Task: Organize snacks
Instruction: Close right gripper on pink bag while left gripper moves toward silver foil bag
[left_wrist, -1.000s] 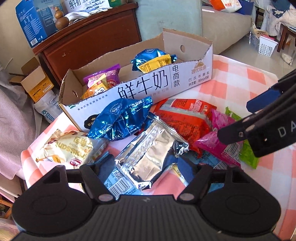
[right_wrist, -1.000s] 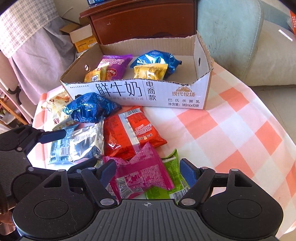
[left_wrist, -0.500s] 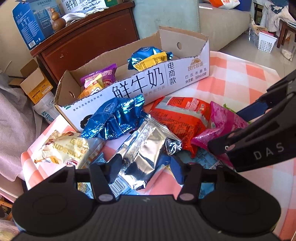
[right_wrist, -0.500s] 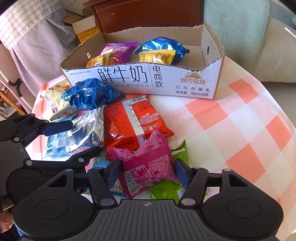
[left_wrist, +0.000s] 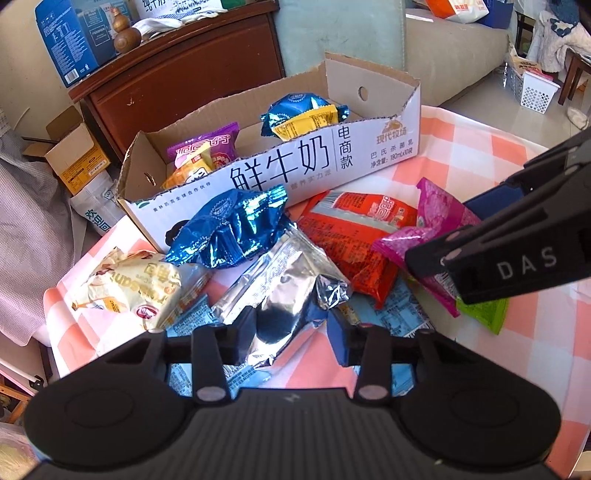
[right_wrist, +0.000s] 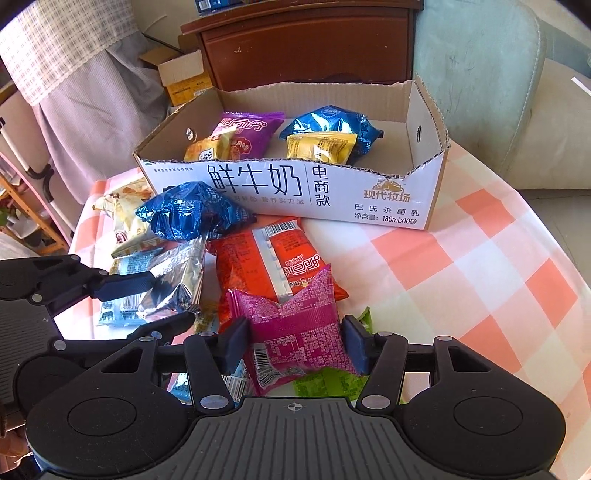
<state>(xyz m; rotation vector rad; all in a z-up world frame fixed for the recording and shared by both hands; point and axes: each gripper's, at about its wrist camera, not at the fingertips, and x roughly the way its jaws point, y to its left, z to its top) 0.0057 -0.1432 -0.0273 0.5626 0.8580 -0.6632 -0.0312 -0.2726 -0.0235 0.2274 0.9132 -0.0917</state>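
Note:
My left gripper (left_wrist: 291, 338) is closed around the near end of a silver foil packet (left_wrist: 284, 280), with both pads against it. My right gripper (right_wrist: 295, 345) is closed around a magenta packet (right_wrist: 295, 332), pads touching both its sides. Both packets lie on the checked tablecloth (right_wrist: 480, 266). A white cardboard box (left_wrist: 280, 173) with Chinese lettering stands behind and holds a purple, two yellow and a blue packet. A loose blue foil packet (left_wrist: 229, 229), a red packet (left_wrist: 354, 232), a cream packet (left_wrist: 129, 284) and a green packet (left_wrist: 480, 314) lie in front of the box.
Light blue flat packets (left_wrist: 388, 310) lie under the pile. A dark wooden cabinet (left_wrist: 192, 66) and a pale green sofa (right_wrist: 498, 74) stand behind the table. The right gripper's arm (left_wrist: 517, 254) crosses the left wrist view at the right. The table's left edge is near the cream packet.
Both grippers have moved forward and down, and their jaws have narrowed: the left onto the silver packet, the right onto the magenta packet. The packets have barely shifted.

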